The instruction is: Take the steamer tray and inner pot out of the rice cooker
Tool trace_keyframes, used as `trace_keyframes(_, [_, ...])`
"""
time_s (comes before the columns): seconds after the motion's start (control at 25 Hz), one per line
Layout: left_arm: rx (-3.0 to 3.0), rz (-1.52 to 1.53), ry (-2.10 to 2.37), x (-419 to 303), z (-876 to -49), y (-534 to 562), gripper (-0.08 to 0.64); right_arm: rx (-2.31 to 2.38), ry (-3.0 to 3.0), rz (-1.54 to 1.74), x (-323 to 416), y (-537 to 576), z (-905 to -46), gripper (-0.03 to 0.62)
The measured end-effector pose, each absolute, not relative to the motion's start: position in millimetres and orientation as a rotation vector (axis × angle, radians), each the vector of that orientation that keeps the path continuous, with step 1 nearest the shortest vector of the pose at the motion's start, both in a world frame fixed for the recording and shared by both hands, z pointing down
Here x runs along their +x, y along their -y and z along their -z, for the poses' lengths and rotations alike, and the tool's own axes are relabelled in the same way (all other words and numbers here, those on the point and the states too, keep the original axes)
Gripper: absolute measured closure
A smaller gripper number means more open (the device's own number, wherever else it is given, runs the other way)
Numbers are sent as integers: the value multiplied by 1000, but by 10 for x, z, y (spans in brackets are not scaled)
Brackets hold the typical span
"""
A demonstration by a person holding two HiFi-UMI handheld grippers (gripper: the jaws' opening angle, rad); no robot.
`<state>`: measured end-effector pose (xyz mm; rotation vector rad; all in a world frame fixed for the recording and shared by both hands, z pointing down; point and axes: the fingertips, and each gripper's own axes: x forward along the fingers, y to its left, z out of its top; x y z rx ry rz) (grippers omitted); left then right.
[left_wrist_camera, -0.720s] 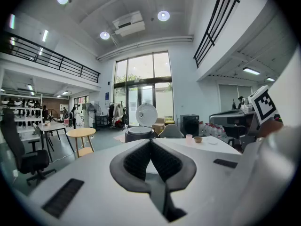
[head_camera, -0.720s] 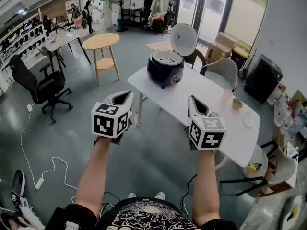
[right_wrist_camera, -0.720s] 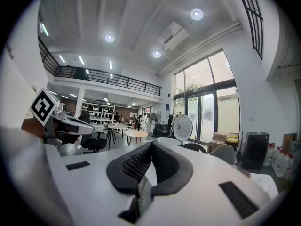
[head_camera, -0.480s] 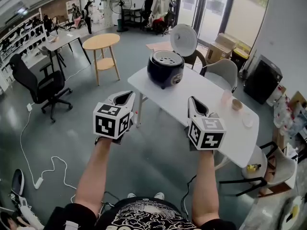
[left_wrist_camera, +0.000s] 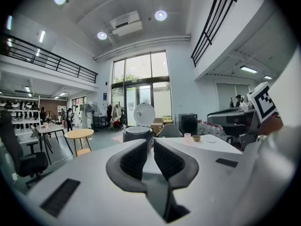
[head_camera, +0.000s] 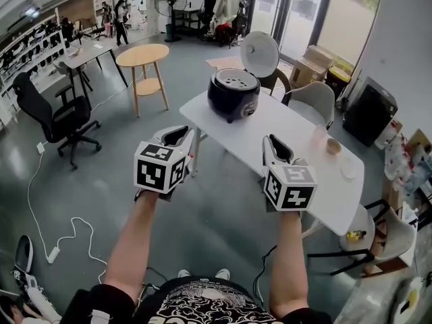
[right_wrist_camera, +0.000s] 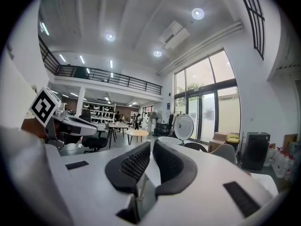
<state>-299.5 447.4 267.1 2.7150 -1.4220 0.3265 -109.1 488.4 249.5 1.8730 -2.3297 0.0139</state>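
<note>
holding both tools out level toward the table (head_camera: 304, 120): left gripper (head_camera: 177, 136) and right gripper (head_camera: 275, 147) each clenched to a thin slit, nothing between the pads. head view alone looks down onto the rice cooker (head_camera: 233, 94) at the table's far left corner and shows the perforated steamer tray (head_camera: 234, 82) seated in its mouth; inner pot hidden beneath it. left gripper view gives only the cooker's side past the jaws, plus a cup (left_wrist_camera: 187, 136) and small bowl (left_wrist_camera: 196, 138) further right on the table. cooker upright, long axis vertical, lid (head_camera: 259, 54) hinged up at the back, front panel (head_camera: 247, 111) facing the near edge.
</note>
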Motion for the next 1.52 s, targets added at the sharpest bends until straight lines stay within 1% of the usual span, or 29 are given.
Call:
trace_keyframes(0.16, [2716, -338, 1412, -2999, -2718, -4474, 491, 1865, 2325, -12, -1132, -4891, -2520, 541])
trace_keyframes(0.48, [2717, -340, 1445, -2975, -2734, -4420, 404, 1879, 2315, -21, -1064, -4871, -2572, 494])
trace_keyframes(0.92, [2706, -343, 1435, -2892, -2771, -4381, 326, 1895, 2314, -27, -944, -4866, -2575, 391])
trace_keyframes(1.08, [2695, -322, 1453, -2840, -2762, -4363, 269, 1908, 2313, -28, -857, -4844, -2566, 343])
trace_keyframes(1.24, [2684, -303, 1463, -2761, -2759, -4348, 232, 1912, 2320, -30, -767, -4824, -2585, 292])
trace_keyframes(1.52, [2651, -321, 1520, -2585, -2765, -4294, 189, 1912, 2361, -30, -533, -4776, -2599, 241])
